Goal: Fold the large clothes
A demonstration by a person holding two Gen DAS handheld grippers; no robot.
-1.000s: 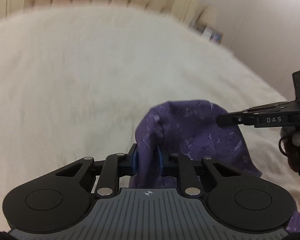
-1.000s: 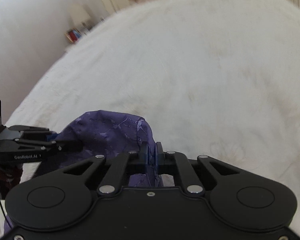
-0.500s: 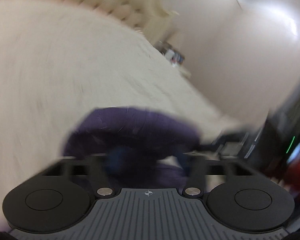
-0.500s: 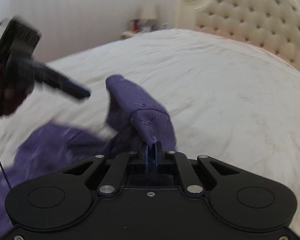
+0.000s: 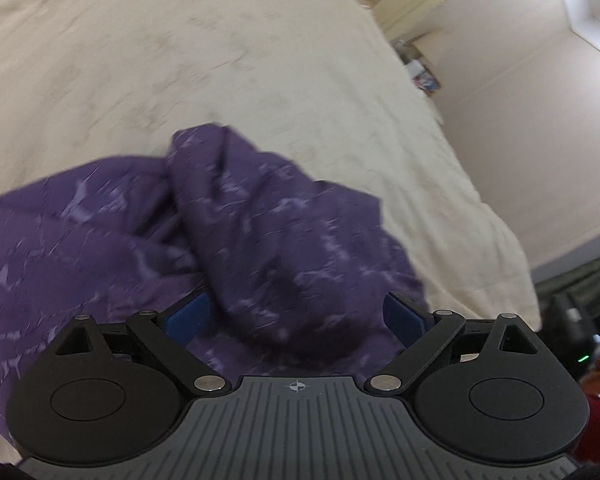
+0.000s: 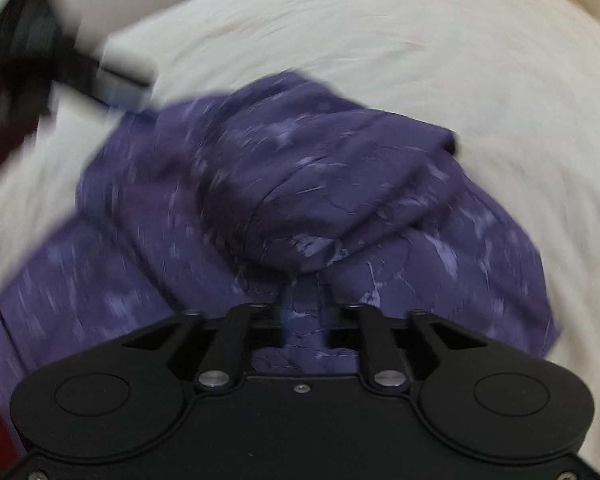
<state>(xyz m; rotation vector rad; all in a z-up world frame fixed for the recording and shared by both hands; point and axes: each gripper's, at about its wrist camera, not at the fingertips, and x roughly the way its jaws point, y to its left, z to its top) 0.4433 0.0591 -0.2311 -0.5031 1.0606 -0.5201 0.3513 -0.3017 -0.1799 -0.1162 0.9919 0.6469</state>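
A purple patterned garment (image 5: pixel 260 240) lies bunched on the cream bed (image 5: pixel 180 60), with one fold laid over the rest. My left gripper (image 5: pixel 296 316) stands over its near edge. Its jaws are wide and still opening, the blue pads (image 5: pixel 188 316) clear of the cloth between them. In the right wrist view the garment (image 6: pixel 300 184) fills the middle, blurred. My right gripper (image 6: pixel 306 308) is opening, its fingers a little apart with a fold of cloth lying between and over the tips. The left gripper (image 6: pixel 116 84) shows as a dark blur at the upper left.
A tufted cream headboard (image 5: pixel 404 0) and a bedside shelf with small items (image 5: pixel 424 76) stand at the far end. The bed's edge (image 5: pixel 512 280) drops off on the right beside a pale wall. Dark equipment with a green light (image 5: pixel 580 336) sits there.
Both grippers swung across the bed with the purple cloth and brought it down on the rest. The left jaws opened wide and let go. The right jaws have parted slightly.
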